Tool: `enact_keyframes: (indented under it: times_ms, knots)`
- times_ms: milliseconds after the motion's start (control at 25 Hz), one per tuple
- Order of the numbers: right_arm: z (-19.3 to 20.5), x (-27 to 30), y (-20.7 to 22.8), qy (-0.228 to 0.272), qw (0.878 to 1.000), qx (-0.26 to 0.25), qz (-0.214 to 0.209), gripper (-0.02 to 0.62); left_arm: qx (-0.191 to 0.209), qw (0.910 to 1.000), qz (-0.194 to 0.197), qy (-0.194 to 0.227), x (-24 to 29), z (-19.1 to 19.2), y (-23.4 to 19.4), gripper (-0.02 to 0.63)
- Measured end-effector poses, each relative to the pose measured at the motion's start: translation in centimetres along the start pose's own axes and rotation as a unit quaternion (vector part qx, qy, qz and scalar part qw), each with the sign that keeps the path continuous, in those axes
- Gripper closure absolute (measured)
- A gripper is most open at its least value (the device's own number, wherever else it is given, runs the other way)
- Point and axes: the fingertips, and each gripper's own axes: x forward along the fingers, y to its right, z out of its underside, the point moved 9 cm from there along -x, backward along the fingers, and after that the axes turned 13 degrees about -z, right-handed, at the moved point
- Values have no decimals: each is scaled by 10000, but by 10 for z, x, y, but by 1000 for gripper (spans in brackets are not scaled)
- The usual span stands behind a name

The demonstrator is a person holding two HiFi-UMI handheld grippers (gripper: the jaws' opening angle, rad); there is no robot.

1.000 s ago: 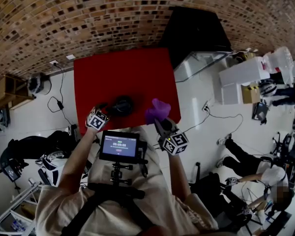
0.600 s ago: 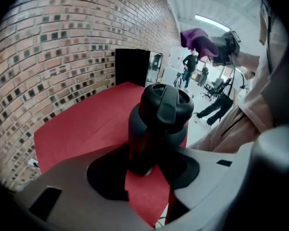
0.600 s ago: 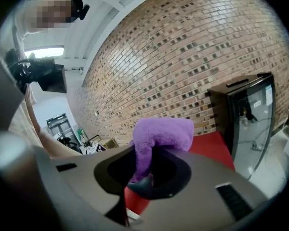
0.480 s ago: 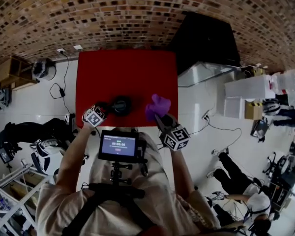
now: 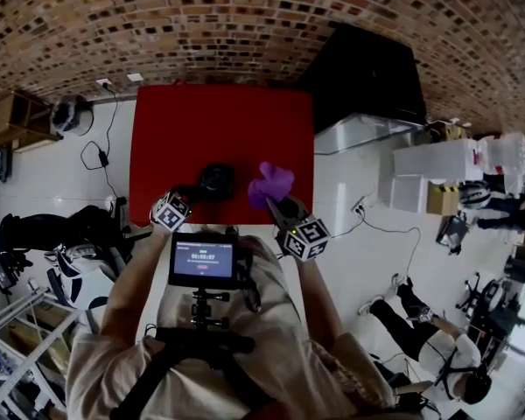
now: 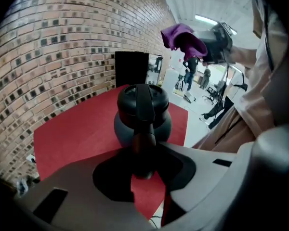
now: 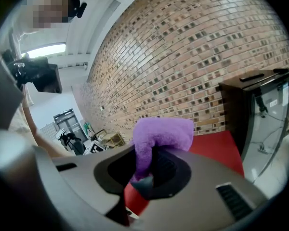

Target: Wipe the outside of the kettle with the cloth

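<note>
So the round dark grey kettle sat upright on the red tabletop, close to the edge nearest you and roughly midway along it. Its dark handle ran down over the lid and stuck out toward you. Your left tongs had just been closing with the end of that handle between them, and they'd pinched it. From the head view, the left tongs came in low from the kettle's left, with the marker cube hanging just off the tabletop's near edge.

The fluffy purple cloth was bunched up in your right tongs, which were pressed together on its lower end, so the rest flopped over the top in a lump. You had it up in the air just to the right of the kettle and not touching it. In the left gripper view the cloth floated well above the lid, off to the right.

Further out, your chest rig carried a small lit screen right below the tabletop's near edge. A big black cabinet stood past the tabletop's right side, and a brick wall ran along the back. White floor lay all around, with cables trailing on it.
</note>
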Motion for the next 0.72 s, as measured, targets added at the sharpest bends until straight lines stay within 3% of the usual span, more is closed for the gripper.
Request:
enact_keyframes:
  times_ms: [80, 160, 240, 520, 720]
  knots:
    - [1, 6, 2, -38, 10000, 14, 22, 514, -610, 9980, 97, 107, -1, -5, -12, 500]
    - [1, 11, 3, -36, 10000, 46, 51, 514, -1296, 9907, 266, 304, -3, -12, -24, 502]
    - [1, 16, 4, -12, 9999, 92, 80, 514, -1743, 9829, 383, 462, -3, -17, -36, 503]
    - [24, 34, 24, -231, 9991, 317, 189, 514, -1543, 9846, 719, 386, 4, -38, -32, 500]
    - [26, 35, 34, -140, 9986, 445, 257, 514, -2256, 9647, 1240, 553, 6, -42, -33, 499]
